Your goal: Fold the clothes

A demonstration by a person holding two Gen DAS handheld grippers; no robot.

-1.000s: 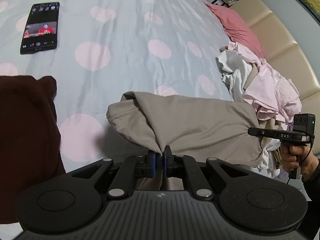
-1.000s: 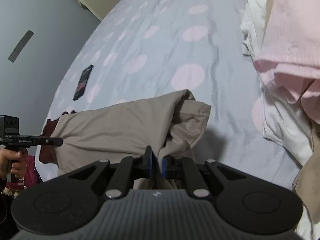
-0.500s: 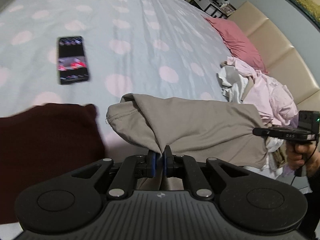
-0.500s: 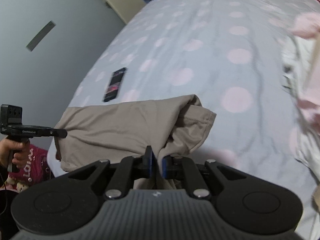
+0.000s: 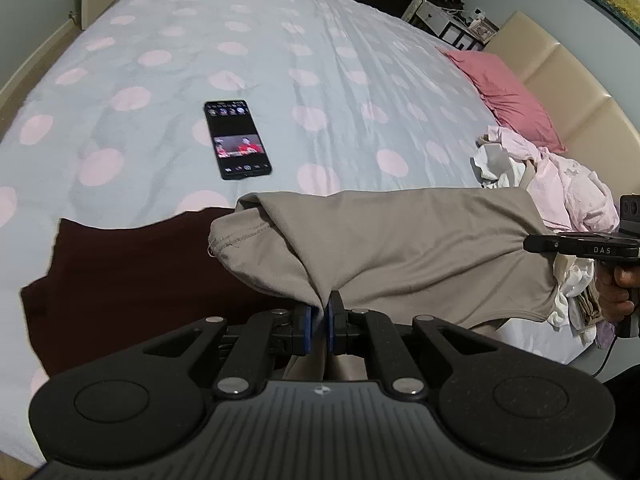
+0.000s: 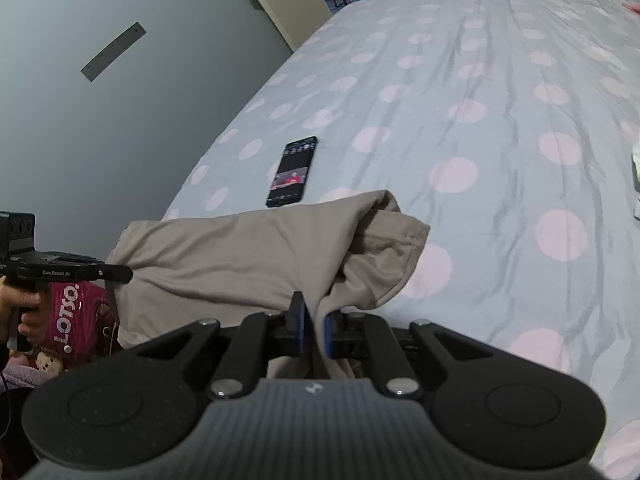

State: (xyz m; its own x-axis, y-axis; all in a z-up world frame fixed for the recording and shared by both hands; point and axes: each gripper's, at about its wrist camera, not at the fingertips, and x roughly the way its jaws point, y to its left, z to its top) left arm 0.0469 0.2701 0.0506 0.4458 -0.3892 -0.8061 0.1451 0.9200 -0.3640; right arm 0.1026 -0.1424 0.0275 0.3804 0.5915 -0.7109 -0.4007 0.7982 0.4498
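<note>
the left gripper [image 5: 318, 326] has its jaws pinched nearly together on a bunched edge of the beige garment [image 5: 392, 248], with only the fold of cloth between the blue pads. the right gripper [image 6: 314, 334] grips the opposite edge of the same beige garment [image 6: 248, 252] the same way, jaws closed down to the thickness of the fabric. the garment hangs stretched between the two, lifted above the bed [image 5: 280, 40], its hemmed end folded over near the left gripper. under and beside the garment on the left gripper's side lies a dark maroon cloth [image 5: 132, 272] flat on the bed. beyond the garment, further up the spotted bedspread, lies a phone [image 5: 237, 138] with its screen lit. on the garment's far side from the maroon cloth sits a pile of pink and white clothes [image 5: 560, 188], and past that a pink pillow [image 5: 508, 92] against the headboard.
</note>
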